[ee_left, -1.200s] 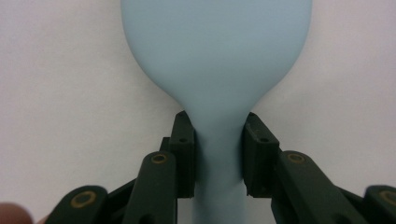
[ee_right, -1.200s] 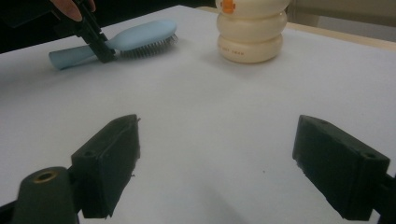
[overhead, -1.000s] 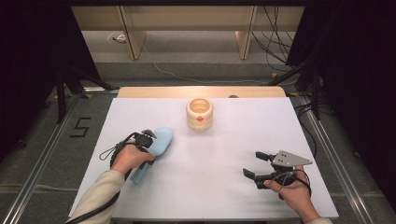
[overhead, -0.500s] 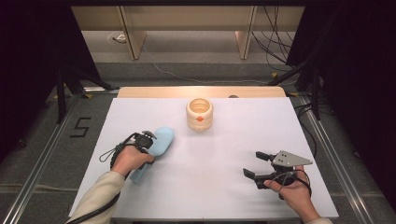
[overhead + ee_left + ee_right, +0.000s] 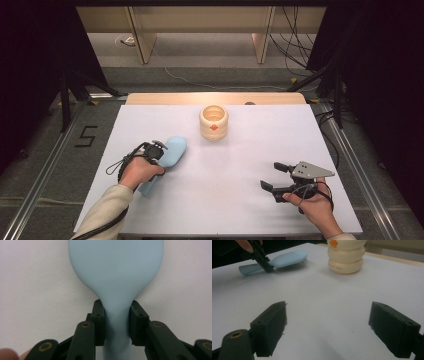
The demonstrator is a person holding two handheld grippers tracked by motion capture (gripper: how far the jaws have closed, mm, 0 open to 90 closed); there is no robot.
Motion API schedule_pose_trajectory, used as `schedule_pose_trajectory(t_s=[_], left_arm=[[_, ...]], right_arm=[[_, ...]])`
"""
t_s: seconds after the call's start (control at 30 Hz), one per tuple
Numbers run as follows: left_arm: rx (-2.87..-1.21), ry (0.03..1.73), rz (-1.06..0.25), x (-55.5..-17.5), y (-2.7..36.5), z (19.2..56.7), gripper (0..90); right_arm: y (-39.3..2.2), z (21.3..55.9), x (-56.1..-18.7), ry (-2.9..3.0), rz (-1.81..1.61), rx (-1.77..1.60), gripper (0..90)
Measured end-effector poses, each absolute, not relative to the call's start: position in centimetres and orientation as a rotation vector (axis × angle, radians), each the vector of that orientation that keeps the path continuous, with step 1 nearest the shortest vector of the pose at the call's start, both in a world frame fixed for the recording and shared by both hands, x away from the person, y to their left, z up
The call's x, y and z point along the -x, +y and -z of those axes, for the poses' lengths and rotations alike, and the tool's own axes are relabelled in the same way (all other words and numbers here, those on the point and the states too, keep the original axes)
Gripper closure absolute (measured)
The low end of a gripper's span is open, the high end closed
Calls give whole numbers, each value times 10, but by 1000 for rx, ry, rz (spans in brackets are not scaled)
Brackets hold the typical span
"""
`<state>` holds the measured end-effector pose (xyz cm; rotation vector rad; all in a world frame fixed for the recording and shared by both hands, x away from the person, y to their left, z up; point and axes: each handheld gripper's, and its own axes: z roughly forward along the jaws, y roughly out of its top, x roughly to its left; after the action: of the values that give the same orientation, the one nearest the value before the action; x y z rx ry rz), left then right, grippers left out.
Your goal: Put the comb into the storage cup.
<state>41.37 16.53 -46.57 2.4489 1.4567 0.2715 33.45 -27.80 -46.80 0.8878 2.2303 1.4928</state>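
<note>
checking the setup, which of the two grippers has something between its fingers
The left gripper: its fingers are shut on the neck of the light blue hairbrush. The right gripper is open above the bare white table, fingers spread with nothing between them.

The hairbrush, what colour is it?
Light blue. The hairbrush shows best in the left gripper view, where the fingers clamp its handle.

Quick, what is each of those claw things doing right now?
Left gripper: closed on the neck of the blue hairbrush.
Right gripper: open, holding nothing, above the white table.
</note>
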Motion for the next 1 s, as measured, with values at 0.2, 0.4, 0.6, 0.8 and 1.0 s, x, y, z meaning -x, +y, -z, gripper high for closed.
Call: schedule_pose_trajectory(t_s=[0.2, 0.4, 0.6, 0.8, 1.0], left_arm=[[-2432, 1442, -292, -413, 165, 463, 697], [-2414, 1430, -299, -413, 165, 461, 697], [-2389, 1404, -314, -412, 164, 461, 696], [-2309, 1406, -373, -411, 164, 455, 696], [-2268, 1392, -412, -409, 164, 451, 696]], right_arm=[[-278, 468, -335, 2231, -1493, -888, 160], [-278, 468, -334, 2230, -1495, -890, 160], [-278, 468, -334, 2231, -1494, -886, 160], [-278, 468, -334, 2230, -1495, -886, 160], [-278, 468, -334, 2231, -1496, -888, 160]])
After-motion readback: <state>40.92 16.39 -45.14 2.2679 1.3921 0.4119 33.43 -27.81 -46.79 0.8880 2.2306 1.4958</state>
